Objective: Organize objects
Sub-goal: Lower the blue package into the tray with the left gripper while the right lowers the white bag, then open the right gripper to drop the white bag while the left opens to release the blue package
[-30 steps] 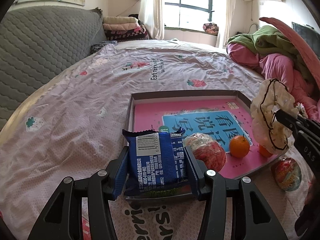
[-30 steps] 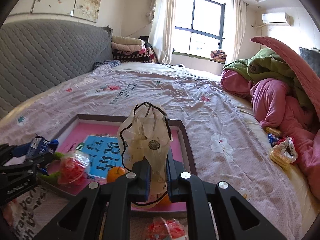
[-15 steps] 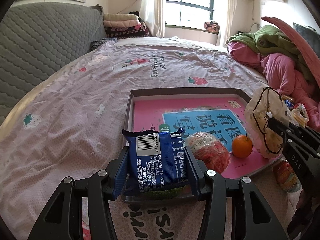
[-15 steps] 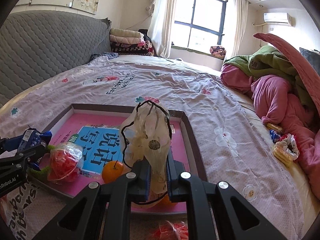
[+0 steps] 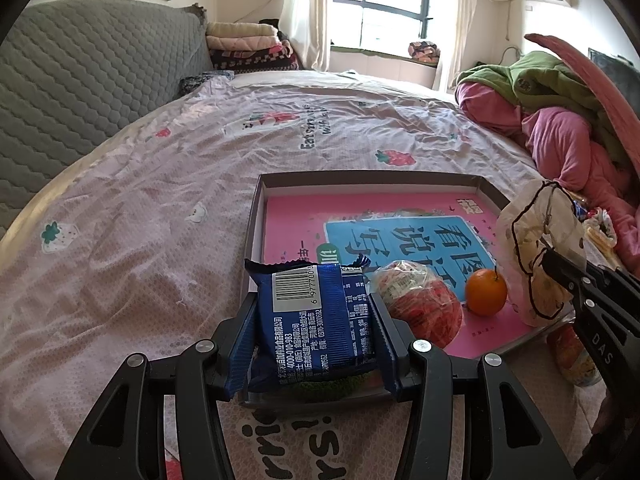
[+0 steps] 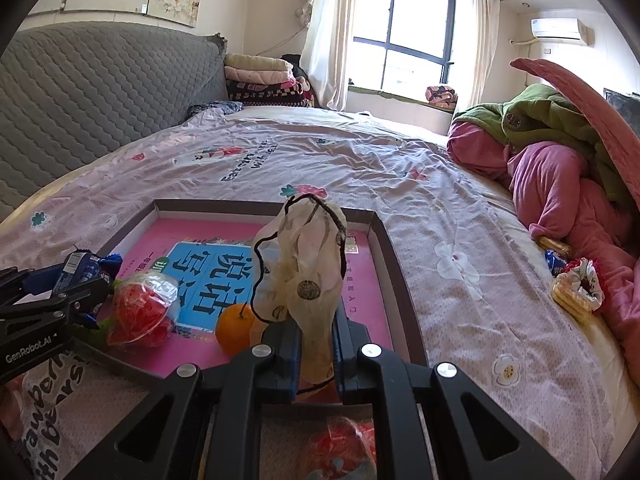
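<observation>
A shallow box tray [image 5: 372, 178] [image 6: 256, 205] with a pink and blue printed floor lies on the bed. My left gripper [image 5: 314, 334] is shut on a blue snack packet [image 5: 316, 320] [image 6: 80, 266], held over the tray's near left corner. My right gripper [image 6: 316, 344] is shut on a cream hair scrunchie with a black edge [image 6: 304, 260] [image 5: 538, 258], held over the tray's near right part. Inside the tray sit an orange [image 5: 485, 291] [image 6: 235, 327] and a clear bag of red snacks [image 5: 420, 306] [image 6: 142, 312].
Another red snack bag [image 6: 344, 452] [image 5: 576, 360] lies on the bedsheet in front of the tray. Biscuits and a scrunchie [image 6: 576, 288] rest at the right by piled pink and green bedding [image 6: 560, 152]. A grey padded headboard [image 5: 80, 92] runs along the left.
The scrunchie in my right gripper has sunk lower toward the tray. The left gripper and its blue packet have barely moved.
</observation>
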`<state>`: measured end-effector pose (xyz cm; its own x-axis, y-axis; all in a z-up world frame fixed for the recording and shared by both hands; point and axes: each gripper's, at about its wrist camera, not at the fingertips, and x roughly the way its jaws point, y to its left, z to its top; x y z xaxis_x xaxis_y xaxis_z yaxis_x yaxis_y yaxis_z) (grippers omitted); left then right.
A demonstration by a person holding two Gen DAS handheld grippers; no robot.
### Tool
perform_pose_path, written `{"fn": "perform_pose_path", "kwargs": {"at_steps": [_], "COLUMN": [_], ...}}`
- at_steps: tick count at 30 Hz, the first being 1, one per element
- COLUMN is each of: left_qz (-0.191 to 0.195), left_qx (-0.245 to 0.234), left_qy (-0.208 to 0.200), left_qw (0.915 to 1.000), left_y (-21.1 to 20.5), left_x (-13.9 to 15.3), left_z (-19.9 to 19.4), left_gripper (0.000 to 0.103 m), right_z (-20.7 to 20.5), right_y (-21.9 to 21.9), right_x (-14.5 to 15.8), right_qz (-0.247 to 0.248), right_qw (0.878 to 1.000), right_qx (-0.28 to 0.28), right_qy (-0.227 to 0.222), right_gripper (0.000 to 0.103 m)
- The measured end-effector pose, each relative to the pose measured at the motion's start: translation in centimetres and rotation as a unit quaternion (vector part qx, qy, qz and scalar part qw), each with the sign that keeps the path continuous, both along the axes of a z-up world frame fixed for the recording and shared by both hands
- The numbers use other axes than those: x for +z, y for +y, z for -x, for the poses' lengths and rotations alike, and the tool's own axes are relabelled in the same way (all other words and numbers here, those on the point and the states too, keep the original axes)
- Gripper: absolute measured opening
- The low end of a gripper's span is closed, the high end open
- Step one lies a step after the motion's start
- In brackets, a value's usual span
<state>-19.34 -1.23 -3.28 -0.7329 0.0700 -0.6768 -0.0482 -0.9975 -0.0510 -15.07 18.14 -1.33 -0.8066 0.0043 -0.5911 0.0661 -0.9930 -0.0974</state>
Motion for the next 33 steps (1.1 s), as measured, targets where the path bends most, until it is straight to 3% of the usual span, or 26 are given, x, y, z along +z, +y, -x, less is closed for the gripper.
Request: {"fn": "perform_pose_path", "kwargs": {"at_steps": [10,22,33], "left_qz": [-0.004,0.005,0.011], "left_qx": [0.004,-0.001,0.002], "left_qy": [-0.008,-0.011,-0.019], "left_qw": [1.0000,0.9999,0.9998], "left_y": [-0.2,0.5,0.5], "left_x": [-0.6,-0.9,-1.1], "left_z": [0.2,0.3,0.1], "left_gripper": [0.054,0.054,0.055], "right_z": [-0.7,-1.8,-3.0], "right_y": [0.6,1.6,3.4], "right_x": [-0.3,-0.2,0.6], "right_qz": [0.017,0.026,0.048], "right_qw": [1.000,0.999,0.998], "right_qx": [-0.003,-0.011,-0.035], "right_qy": [-0.010,-0.015,-0.009], "right_gripper": [0.024,0.027,0.037]}}
